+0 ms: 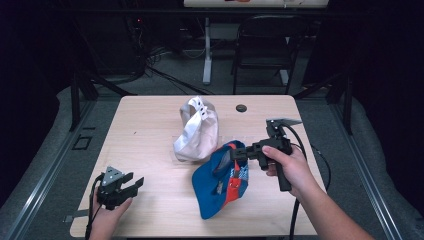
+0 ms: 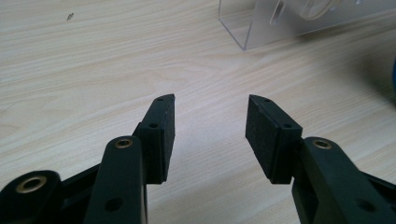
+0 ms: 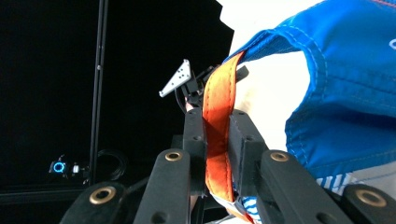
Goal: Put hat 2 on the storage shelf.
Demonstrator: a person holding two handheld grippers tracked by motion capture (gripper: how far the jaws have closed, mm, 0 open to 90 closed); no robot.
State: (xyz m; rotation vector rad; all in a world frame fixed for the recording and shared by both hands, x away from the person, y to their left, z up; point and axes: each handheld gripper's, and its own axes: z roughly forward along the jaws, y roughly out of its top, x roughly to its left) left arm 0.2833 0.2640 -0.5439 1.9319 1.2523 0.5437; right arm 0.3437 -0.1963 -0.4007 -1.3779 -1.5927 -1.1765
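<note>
In the high view, the person's two forearms come in at the near edge of the wooden table point(image 1: 150, 125). The left gripper point(image 1: 134, 183) rests low at the near left, its jaws apart with nothing between them. The right gripper point(image 1: 231, 155) is held above the near right part of the table, pointing left, its jaws clamped on the edge of a blue cap point(image 1: 220, 182). The cap hangs from that grip, its lower part lying on the tabletop, an orange strip along its inside. Just beyond it, touching or nearly so, lies a pale pink cap point(image 1: 197, 132) with white trim, near the table's middle. A small dark round disc point(image 1: 241, 108) sits at the far edge.

In the left gripper view, the two black pads point(image 2: 164, 135) stand wide apart over bare wood; a clear plastic stand point(image 2: 280, 23) sits farther off to the right.

In the right gripper view, the pads point(image 3: 245, 149) press from both sides on the cap's orange band point(image 3: 217, 121), with blue fabric spreading to the right.
</note>
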